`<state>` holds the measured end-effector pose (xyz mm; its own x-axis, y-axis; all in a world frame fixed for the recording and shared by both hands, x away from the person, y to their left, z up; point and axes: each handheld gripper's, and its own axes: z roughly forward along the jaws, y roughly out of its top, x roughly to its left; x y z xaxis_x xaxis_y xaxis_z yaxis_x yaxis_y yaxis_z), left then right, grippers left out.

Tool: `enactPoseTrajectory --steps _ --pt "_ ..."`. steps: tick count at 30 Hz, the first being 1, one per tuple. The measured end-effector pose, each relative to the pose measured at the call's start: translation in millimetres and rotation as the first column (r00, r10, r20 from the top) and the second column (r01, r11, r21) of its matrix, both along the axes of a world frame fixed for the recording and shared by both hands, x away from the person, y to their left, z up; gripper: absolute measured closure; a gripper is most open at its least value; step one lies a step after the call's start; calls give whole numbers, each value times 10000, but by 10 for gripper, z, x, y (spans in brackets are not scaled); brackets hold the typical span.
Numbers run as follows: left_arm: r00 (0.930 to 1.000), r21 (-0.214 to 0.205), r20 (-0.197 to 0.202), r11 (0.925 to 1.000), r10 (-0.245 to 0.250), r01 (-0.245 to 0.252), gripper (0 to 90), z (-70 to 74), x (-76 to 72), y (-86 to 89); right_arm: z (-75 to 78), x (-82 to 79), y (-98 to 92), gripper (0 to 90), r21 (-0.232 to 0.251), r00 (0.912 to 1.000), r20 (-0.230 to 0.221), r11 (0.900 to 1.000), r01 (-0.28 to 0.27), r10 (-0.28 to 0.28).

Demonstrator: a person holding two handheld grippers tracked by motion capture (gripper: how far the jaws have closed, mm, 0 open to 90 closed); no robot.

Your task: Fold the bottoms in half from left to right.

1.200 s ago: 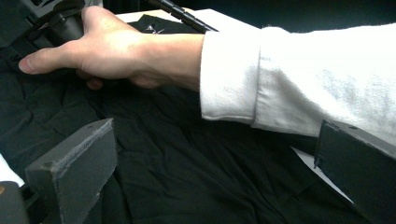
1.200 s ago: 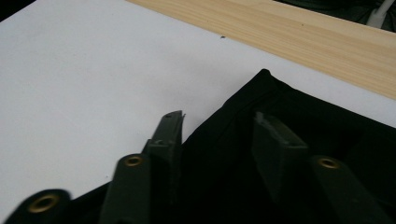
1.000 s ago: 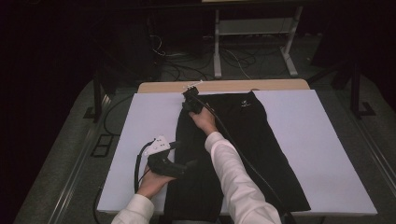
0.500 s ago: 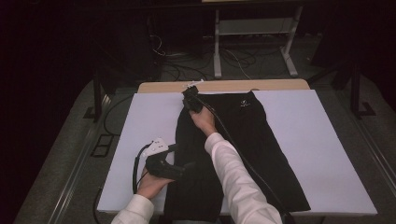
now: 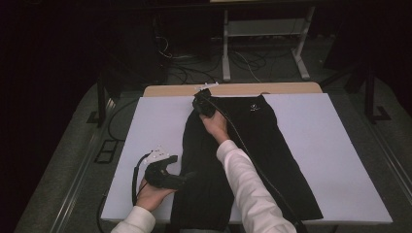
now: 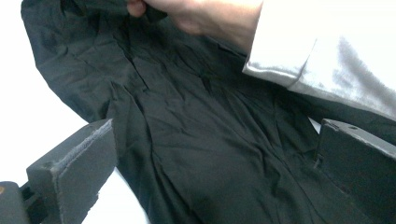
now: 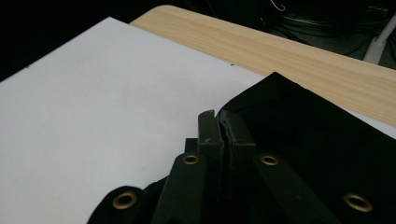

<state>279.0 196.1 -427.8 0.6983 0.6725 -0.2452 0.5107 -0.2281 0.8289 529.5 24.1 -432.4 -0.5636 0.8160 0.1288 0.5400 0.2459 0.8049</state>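
The right hand-held gripper (image 7: 219, 125) had just closed its jaws on the black garment's (image 5: 243, 160) far-left corner, readying a fold; the left hand-held gripper (image 6: 210, 163) stood open.

Lab or studio: dark room, floor cables (image 5: 243, 60), white-covered table (image 5: 330, 145), metal stand (image 5: 265, 34).

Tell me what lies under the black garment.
The black garment lies flat on a white sheet that covers the wooden table, whose far edge shows. Whatever else is beneath the cloth is hidden.
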Motion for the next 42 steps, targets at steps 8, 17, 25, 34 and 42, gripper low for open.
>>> enactPoseTrajectory --steps 8,17,25,34,42 --pt "9991 422 -315 9987 -289 302 0 -20 -53 -18 31 -43 -39 861 -94 9999 72 9999 -115 116" --pt "9941 1137 -916 9912 -582 685 0 -48 -158 38 45 -91 -94 861 12 9998 181 10000 -8 8" --pt "9909 1150 -1204 9906 -604 743 0 -62 -232 110 69 -126 -110 860 107 9997 242 9999 -38 35" --pt "9849 1205 -1604 9891 -646 845 0 -105 -283 234 102 -168 -141 860 125 9995 309 9999 -50 47" --pt "9750 807 -2092 9923 -748 934 79 -112 -302 317 113 -187 -153 860 -23 9989 464 10000 -77 78"
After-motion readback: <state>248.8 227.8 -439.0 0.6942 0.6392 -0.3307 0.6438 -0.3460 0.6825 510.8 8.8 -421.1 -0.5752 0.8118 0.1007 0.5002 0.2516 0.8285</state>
